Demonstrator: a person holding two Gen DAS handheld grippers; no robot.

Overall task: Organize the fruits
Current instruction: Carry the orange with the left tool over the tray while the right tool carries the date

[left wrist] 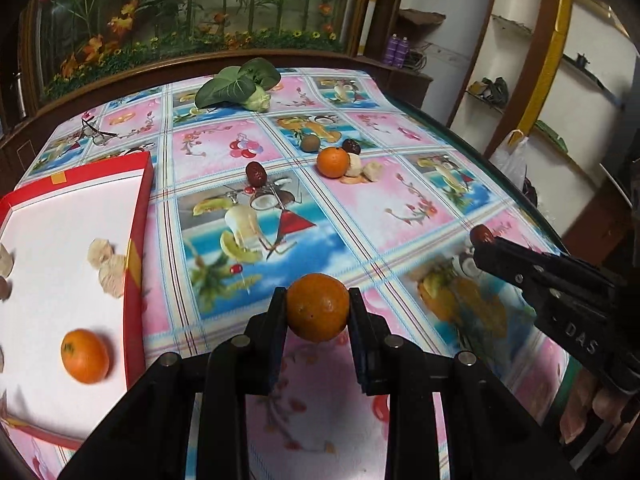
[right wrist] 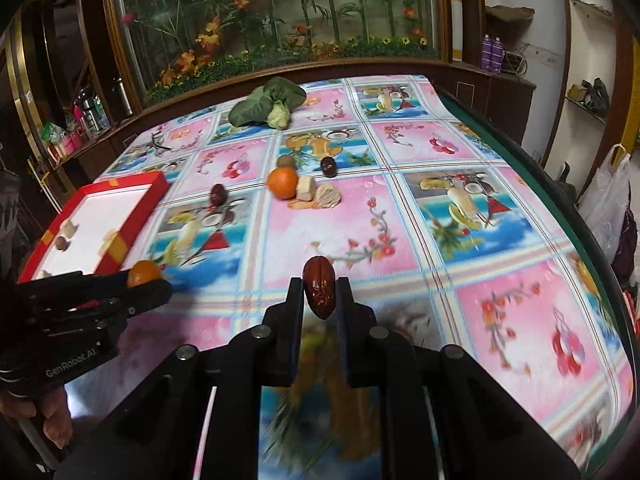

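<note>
1. The left hand-held gripper [left wrist: 318, 308] is clamped on an orange [left wrist: 318, 307], held above the surface [left wrist: 420, 216] just right of the red box [left wrist: 138, 240].
2. The right hand-held gripper [right wrist: 319, 294] is pressed together on a dark red date [right wrist: 319, 292], off the cloth.
3. Inside the box lie another orange [left wrist: 85, 356] and some pale pieces [left wrist: 106, 266], perhaps dried slices.
4. Mid-surface sit a third orange [right wrist: 283, 183], a loose date [right wrist: 218, 194] and a leafy vegetable [right wrist: 268, 106] further back.

box [left wrist: 136, 216] at table's left, tangerine [left wrist: 85, 356] inside; leafy vegetable [left wrist: 236, 86] at far edge; fruit cluster [left wrist: 340, 160] mid-table
</note>
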